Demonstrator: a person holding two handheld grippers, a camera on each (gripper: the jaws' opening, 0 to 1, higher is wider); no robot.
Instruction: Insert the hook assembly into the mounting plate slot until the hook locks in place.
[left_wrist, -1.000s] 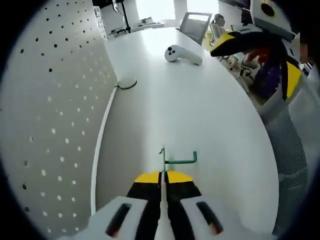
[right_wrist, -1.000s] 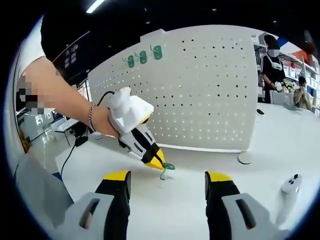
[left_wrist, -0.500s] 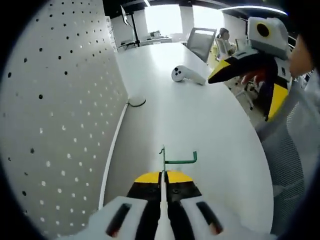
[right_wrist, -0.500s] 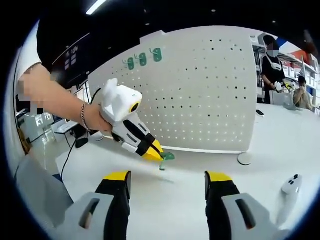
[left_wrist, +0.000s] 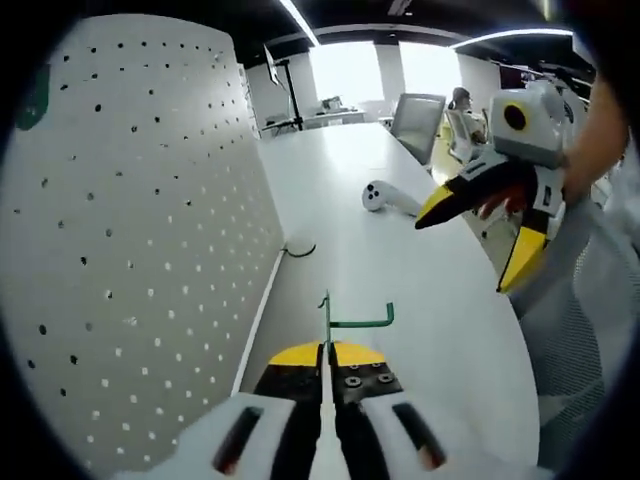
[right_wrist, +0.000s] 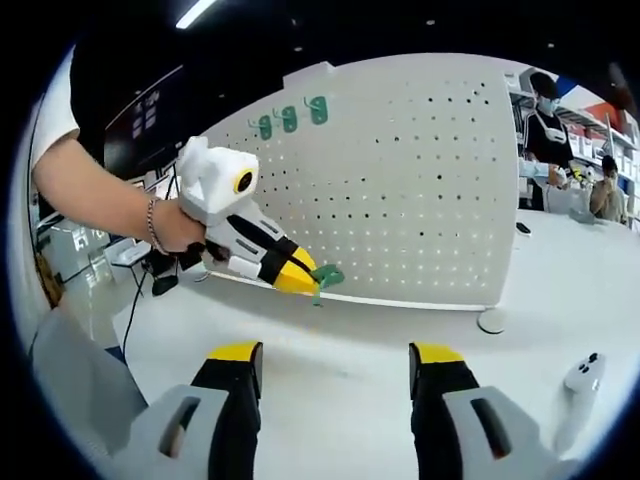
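Your left gripper (left_wrist: 326, 352) is clenched on the green hook (left_wrist: 345, 320), which juts from the yellow jaw tips clear of the table (left_wrist: 400, 260). Just to its left stands the white pegboard (left_wrist: 130, 230), near but apart from the hook. Your right gripper (right_wrist: 328, 362) hangs with its jaws spread and empty, well back from the board. Three green hooks (right_wrist: 290, 115) already sit high on the board. I judge this one is carried, not yet inserted; seating and locking remain.

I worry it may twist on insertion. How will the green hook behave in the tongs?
The green hook looks like thin bent wire, so probably stiff and light. The left tongs pinch only its stem, so it may swivel if pushed against the pegboard.
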